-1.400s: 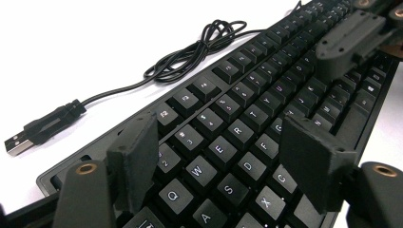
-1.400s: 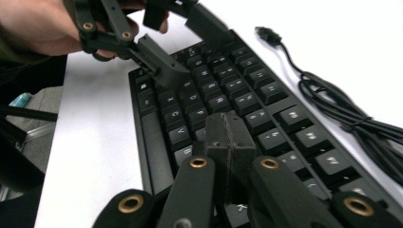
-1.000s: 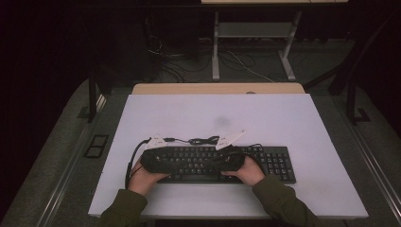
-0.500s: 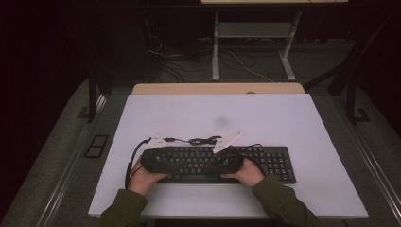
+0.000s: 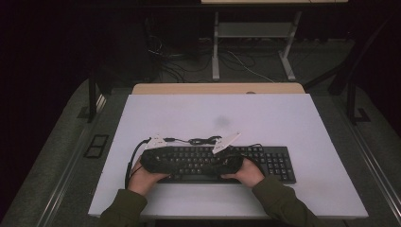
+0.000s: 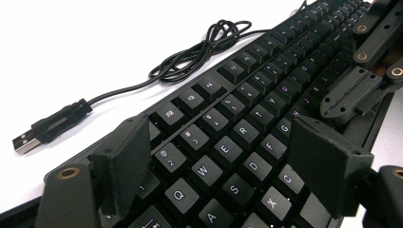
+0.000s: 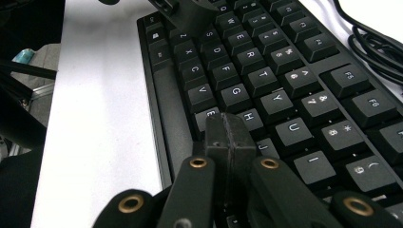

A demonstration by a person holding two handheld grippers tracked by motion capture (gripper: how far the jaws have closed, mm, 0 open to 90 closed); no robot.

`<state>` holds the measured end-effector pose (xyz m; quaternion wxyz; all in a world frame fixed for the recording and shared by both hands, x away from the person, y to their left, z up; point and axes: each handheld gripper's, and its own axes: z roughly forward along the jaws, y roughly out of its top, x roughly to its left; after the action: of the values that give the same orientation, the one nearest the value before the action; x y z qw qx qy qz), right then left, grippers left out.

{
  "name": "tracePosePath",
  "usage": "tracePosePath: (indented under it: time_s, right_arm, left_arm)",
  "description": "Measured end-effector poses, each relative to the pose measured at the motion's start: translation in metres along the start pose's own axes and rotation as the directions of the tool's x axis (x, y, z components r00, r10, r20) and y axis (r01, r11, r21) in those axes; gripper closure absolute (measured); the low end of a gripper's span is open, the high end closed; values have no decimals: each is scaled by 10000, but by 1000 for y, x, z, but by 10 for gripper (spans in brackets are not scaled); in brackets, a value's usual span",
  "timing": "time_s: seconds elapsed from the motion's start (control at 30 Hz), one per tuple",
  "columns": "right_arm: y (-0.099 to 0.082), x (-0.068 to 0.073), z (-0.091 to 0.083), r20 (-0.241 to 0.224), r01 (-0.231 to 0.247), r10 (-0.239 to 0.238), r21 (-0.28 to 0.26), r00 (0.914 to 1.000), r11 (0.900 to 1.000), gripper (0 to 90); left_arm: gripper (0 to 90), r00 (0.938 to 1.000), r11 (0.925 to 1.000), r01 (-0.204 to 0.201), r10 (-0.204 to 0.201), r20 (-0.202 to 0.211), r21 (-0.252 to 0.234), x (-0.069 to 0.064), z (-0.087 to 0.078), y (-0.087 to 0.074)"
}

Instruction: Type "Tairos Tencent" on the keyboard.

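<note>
A black keyboard [image 5: 269, 161] lies near the front of the white table [image 5: 213, 113]. Its black USB cable [image 6: 190, 61] is coiled behind it, the plug [image 6: 28, 140] lying loose on the table. My left gripper [image 6: 223, 161] hovers open over the Q, W, E, S, D keys, with only keys under its wide-apart jaws. My right gripper [image 7: 227, 135] is shut with nothing in it, its tip just above the keys near B and H. In the high view the left gripper [image 5: 163, 163] and right gripper [image 5: 222, 164] point towards each other over the keyboard's left half.
Bare white table surface stretches behind and to the right of the keyboard. A wooden desk edge [image 5: 217, 88] adjoins the table's far side, with a metal frame [image 5: 215, 47] and floor cables beyond. The table's front edge is close under the forearms.
</note>
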<state>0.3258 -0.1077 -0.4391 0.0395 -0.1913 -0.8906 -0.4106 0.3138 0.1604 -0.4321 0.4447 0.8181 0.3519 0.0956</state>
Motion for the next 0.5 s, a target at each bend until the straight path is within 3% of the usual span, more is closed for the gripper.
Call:
tracePosePath:
  time_s: [0.4,0.5]
  right_arm:
    - [2,-2,-7,47,-17,19,-456,10000,9990,893]
    - [2,-3,-9,53,-13,17,-579,10000,9983,858]
  left_arm:
    - [219,10000,10000,-25,25,28,-43,1,-2,0]
    - [219,10000,10000,-27,27,38,-60,1,-2,0]
